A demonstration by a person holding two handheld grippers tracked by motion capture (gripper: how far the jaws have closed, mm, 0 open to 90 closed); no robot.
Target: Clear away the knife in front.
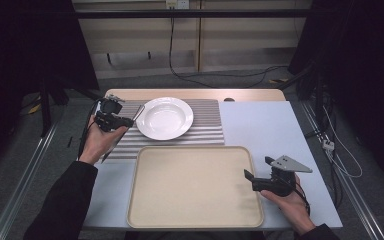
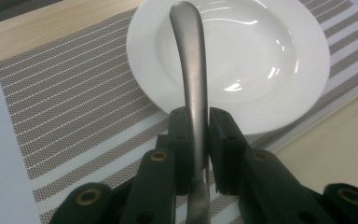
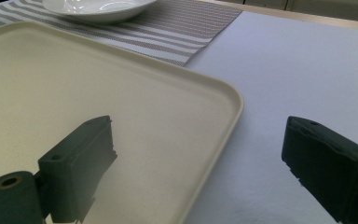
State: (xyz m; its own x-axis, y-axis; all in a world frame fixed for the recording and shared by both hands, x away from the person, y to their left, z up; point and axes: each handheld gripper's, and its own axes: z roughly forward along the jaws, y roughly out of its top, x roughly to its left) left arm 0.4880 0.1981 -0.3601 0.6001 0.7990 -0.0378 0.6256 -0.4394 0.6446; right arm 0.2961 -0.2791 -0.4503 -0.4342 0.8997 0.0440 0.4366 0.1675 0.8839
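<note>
Left gripper view puts the piece of cutlery right in front of me: my left gripper (image 2: pixel 200 140) is clamped on the metal handle (image 2: pixel 192 70), which rises between the jaws and ends over the near part of the white plate (image 2: pixel 279 60). I cannot tell whether it is a spoon, fork or knife, since the working end is hidden below the jaws. From the high view, my left gripper (image 1: pixel 130 120) sits just beside the plate's left rim, above the striped placemat (image 1: pixel 207 127), and the thin handle sticks up and to the right towards the plate (image 1: pixel 165 118).

My right gripper (image 1: pixel 257 167) has its jaws wide apart and holds nothing, at the right edge of the beige tray (image 1: pixel 195 187), which lies bare on the counter (image 1: pixel 270 125) in front of the placemat.

I judge that I am in the carrying step, with the cutlery lifted and on its way to be laid down by the plate. Next I should bring it low over the placement spot, turn it flat so it lies along the plate's side without knocking the rim, and only then let the jaws part.
</note>
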